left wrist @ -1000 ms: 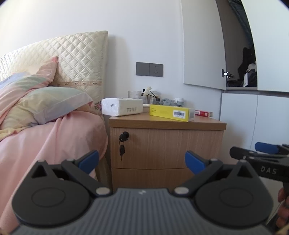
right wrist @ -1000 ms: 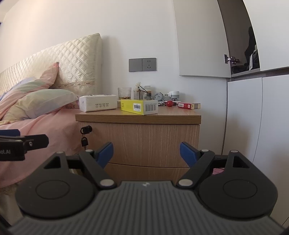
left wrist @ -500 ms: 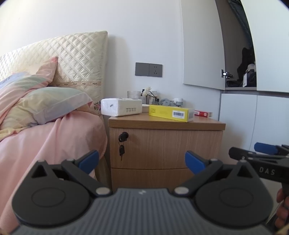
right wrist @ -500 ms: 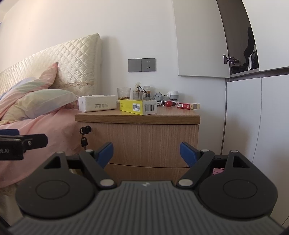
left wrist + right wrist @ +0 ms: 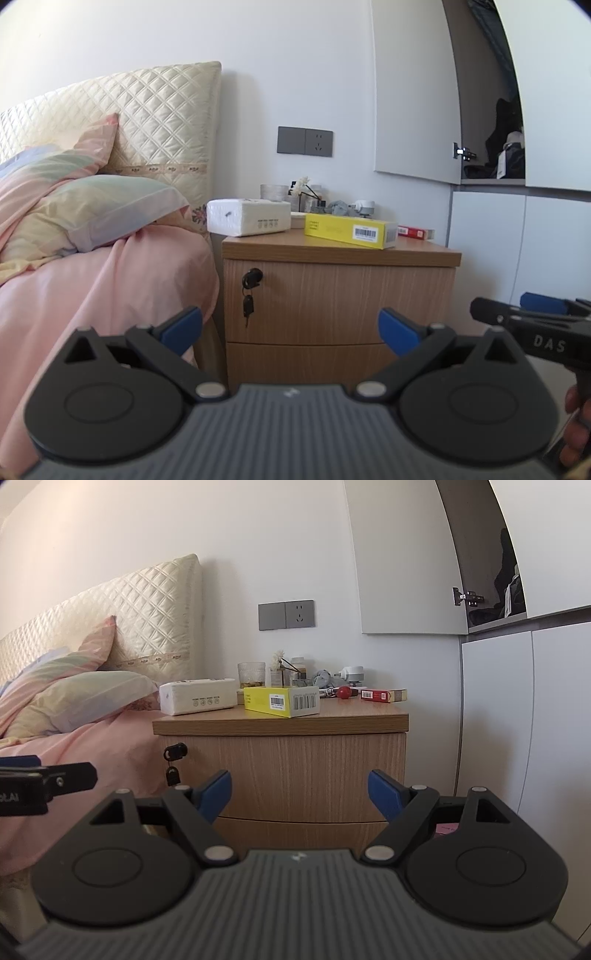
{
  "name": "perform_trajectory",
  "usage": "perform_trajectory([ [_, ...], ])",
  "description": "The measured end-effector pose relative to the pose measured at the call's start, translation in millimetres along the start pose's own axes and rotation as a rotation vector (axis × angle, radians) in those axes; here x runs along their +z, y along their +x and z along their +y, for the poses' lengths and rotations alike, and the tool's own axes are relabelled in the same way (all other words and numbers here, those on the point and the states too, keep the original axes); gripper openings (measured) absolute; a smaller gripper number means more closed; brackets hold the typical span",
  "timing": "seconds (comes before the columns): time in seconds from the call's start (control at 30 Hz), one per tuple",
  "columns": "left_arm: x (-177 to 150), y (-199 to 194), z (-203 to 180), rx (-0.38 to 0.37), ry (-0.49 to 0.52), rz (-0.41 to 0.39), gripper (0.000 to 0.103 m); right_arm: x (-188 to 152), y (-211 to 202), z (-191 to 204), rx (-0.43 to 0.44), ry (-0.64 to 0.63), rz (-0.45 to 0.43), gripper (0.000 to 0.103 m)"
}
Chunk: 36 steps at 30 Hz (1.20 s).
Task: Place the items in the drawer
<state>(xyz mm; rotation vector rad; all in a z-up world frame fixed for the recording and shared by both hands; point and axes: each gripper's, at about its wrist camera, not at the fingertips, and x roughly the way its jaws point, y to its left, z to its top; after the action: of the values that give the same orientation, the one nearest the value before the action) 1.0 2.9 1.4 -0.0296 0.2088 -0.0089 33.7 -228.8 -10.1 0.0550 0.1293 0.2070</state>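
Almost nothing has changed in the last second; I only drifted a tiny bit closer to the nightstand point(image 5: 340, 295). My left tongs point(image 5: 290, 330) are wide and hold nothing. My right tongs point(image 5: 299, 790) are wide and empty too. The top drawer point(image 5: 295, 775) is shut, with its key point(image 5: 248, 305) hanging at about 10 o'clock from my left tongs. The yellow box point(image 5: 349, 231) and white tissue pack point(image 5: 247, 221) sit on top, near 12 o'clock. I think the job has barely begun, so I should open the drawer first.
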Motion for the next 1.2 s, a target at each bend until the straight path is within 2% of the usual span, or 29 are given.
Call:
perform_trajectory([
  [1.2, -0.7, 0.8, 1.7, 0.008, -0.009, 0.001, 0.103, -0.4, -4.4, 0.1, 0.005, 0.02, -0.014, 0.083],
])
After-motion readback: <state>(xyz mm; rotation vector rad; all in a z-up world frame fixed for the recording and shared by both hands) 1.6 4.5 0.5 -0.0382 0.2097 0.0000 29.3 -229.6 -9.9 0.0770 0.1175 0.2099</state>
